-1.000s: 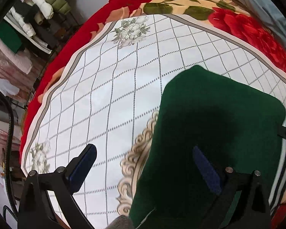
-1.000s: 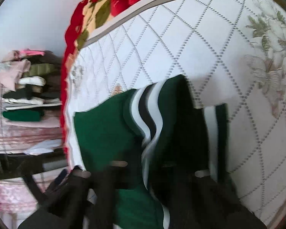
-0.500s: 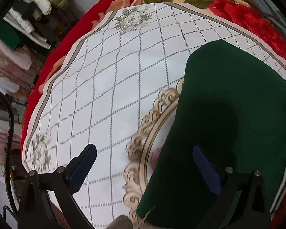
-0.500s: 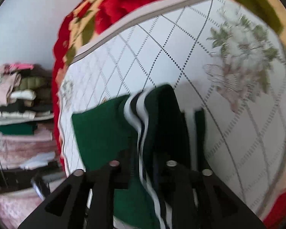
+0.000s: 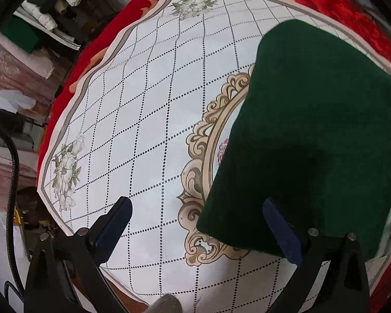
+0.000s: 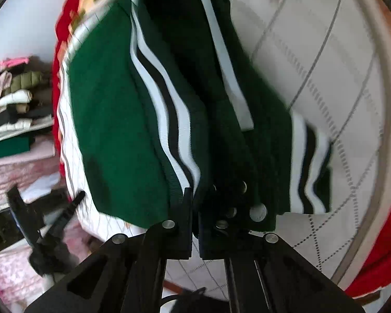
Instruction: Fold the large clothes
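Observation:
A dark green jacket (image 5: 315, 135) with white and black striped trim lies folded on the white quilted bed cover (image 5: 148, 120). My left gripper (image 5: 195, 221) is open and empty, just above the cover at the jacket's near left corner; its right finger (image 5: 281, 229) is over the green cloth. In the right wrist view the jacket (image 6: 112, 99) fills the middle, blurred by motion. My right gripper (image 6: 194, 208) is shut on the jacket's striped hem (image 6: 179, 140), beside its snap buttons (image 6: 258, 212).
A red floral blanket (image 5: 333, 7) lies under the white cover, and its edge (image 5: 65, 73) marks the bed's side. A rack of stacked folded clothes (image 6: 15, 104) stands beyond the bed. A black cable (image 5: 13, 172) hangs at the left. The left gripper (image 6: 54, 224) shows at lower left.
The right gripper has swung closer over the jacket while holding the hem, so the jacket fills its view. In the left view the jacket has slid to the right, baring the gold medallion print.

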The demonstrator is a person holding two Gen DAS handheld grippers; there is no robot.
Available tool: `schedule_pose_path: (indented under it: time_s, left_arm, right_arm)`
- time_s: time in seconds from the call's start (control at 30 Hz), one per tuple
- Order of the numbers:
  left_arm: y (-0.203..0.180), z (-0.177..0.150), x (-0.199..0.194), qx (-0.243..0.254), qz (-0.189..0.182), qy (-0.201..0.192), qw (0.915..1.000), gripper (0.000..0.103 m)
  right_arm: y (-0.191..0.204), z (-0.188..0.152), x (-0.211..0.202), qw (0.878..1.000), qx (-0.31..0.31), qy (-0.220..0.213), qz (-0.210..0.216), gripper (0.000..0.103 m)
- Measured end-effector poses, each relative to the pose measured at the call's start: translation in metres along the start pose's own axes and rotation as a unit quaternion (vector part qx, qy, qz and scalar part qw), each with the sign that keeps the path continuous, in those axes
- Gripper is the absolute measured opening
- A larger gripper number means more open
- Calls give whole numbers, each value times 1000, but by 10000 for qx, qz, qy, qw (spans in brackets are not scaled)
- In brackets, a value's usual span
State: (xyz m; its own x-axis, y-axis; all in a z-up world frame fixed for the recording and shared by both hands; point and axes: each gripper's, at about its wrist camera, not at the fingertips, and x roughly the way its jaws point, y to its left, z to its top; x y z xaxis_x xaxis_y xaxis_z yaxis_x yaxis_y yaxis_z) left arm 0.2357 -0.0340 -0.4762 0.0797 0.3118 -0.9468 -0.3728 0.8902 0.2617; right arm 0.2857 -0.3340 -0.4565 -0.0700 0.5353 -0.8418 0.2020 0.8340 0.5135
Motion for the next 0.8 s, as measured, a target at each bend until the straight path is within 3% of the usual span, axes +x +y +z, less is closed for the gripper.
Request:
schedule_pose_path:
  time_s: [0.1, 0.17, 0.3, 0.37, 0.47, 0.6, 0.63, 0.67, 0.7, 0.73, 0.8]
  left_arm:
    - [-6, -4, 1, 142, 131, -34, 9998, 103]
    - [-9, -6, 4, 210, 199, -28, 9996, 103]
    - [-14, -10, 8, 354, 319, 37, 9989, 103]
    - [-13, -10, 5, 392, 336, 5, 9987, 103]
    - [-12, -6, 1, 417, 345, -63, 9985, 103]
    - [-10, 7, -3, 277, 218, -179, 9992, 103]
    - [-11, 10, -4, 250, 197, -211, 9993, 103]
    - [-13, 15, -4, 219, 166, -254, 9993, 103]
    - [-15, 19, -3, 203, 97, -273, 9994, 103]
    - [-17, 22, -1, 180, 3, -278, 9995, 103]
    - [-18, 30, 4, 29, -337, -279, 9990, 103]
  right_arm:
    - [14, -4, -42, 9979, -21, -610, 203, 2]
    - [11, 0, -48, 9970, 63, -767, 92, 2]
    - [-43, 13, -8, 9932, 592, -507, -862, 2]
    - [-59, 18, 3, 9925, 823, -344, -841, 2]
    - [-49, 24, -14, 9953, 560, -272, -744, 6]
    - [-27, 34, -59, 9932, -118, -877, -755, 12]
    - [-21, 41, -64, 9916, -369, -1024, -698, 18]
    - [-15, 48, -67, 9903, -525, -1092, -682, 47]
    - [-11, 59, -66, 9886, -709, -1140, -677, 83]
    - [-8, 71, -60, 9879, -901, -1103, -605, 96]
    - [-1, 86, -38, 9881, -1145, -853, -570, 96]
